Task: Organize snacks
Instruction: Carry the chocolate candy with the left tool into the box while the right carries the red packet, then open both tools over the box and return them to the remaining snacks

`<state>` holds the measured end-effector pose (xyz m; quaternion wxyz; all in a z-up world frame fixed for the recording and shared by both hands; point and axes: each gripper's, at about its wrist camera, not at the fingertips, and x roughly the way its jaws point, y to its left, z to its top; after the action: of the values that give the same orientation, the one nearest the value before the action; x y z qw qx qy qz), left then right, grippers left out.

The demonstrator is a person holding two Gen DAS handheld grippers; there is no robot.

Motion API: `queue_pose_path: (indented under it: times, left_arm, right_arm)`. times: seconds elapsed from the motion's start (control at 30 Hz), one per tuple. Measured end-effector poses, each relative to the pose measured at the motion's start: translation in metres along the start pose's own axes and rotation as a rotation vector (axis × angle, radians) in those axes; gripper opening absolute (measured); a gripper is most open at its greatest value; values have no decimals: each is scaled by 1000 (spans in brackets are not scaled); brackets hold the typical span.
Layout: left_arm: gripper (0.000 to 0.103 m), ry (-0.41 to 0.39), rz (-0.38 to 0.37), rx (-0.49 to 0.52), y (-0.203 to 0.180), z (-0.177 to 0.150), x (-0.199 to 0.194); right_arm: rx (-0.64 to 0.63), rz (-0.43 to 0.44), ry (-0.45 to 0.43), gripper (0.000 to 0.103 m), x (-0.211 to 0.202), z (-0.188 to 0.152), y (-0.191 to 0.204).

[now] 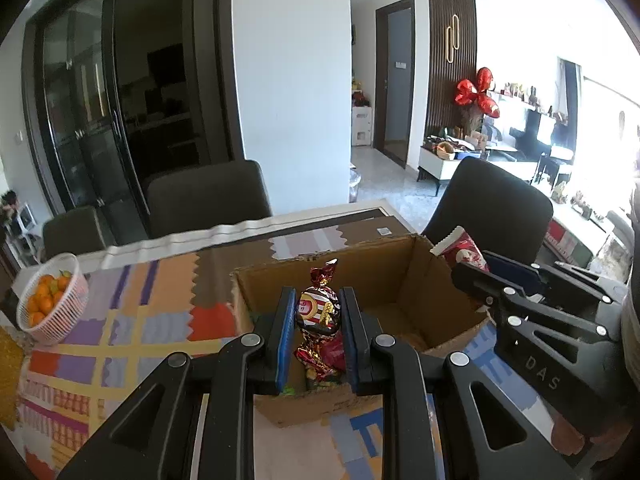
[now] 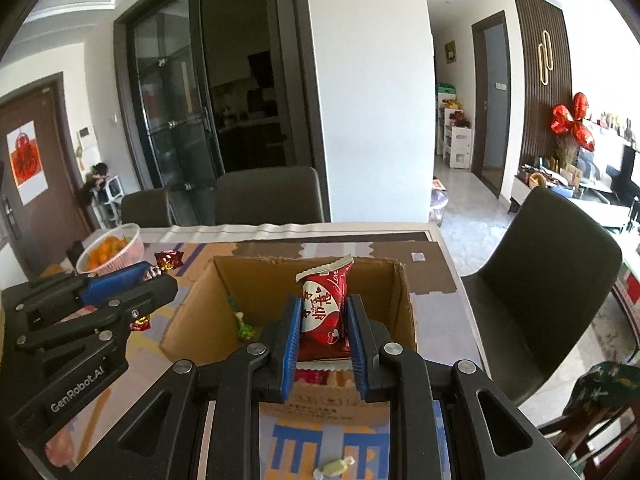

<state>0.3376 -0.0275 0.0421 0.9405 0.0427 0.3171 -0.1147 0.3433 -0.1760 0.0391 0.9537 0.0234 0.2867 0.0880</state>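
With my left gripper (image 1: 316, 316) clamped on a twist-wrapped candy (image 1: 318, 312) and my right gripper (image 2: 323, 324) on a red snack packet (image 2: 325, 312), both above the open cardboard box (image 2: 404, 304), neither is dropped in yet, and a green candy (image 2: 334, 468) waits on the tabletop (image 2: 448, 320).

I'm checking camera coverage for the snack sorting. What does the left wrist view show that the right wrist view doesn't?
Only the left wrist view shows the striped candy face-on between the left gripper's pads. Only the right wrist view shows the green candy on the mat, another green candy inside the box, and the door poster. Both show the cardboard box, the orange basket, the red packet in the right gripper and the red balloons.
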Motion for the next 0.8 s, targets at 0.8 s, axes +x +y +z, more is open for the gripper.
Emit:
queue_pose_path:
  times: [0.8]
  left_arm:
    - [51,-25,-1,27,-10,-69,-78]
  right_arm:
    - [1,18,26,46,-57,-55,-1]
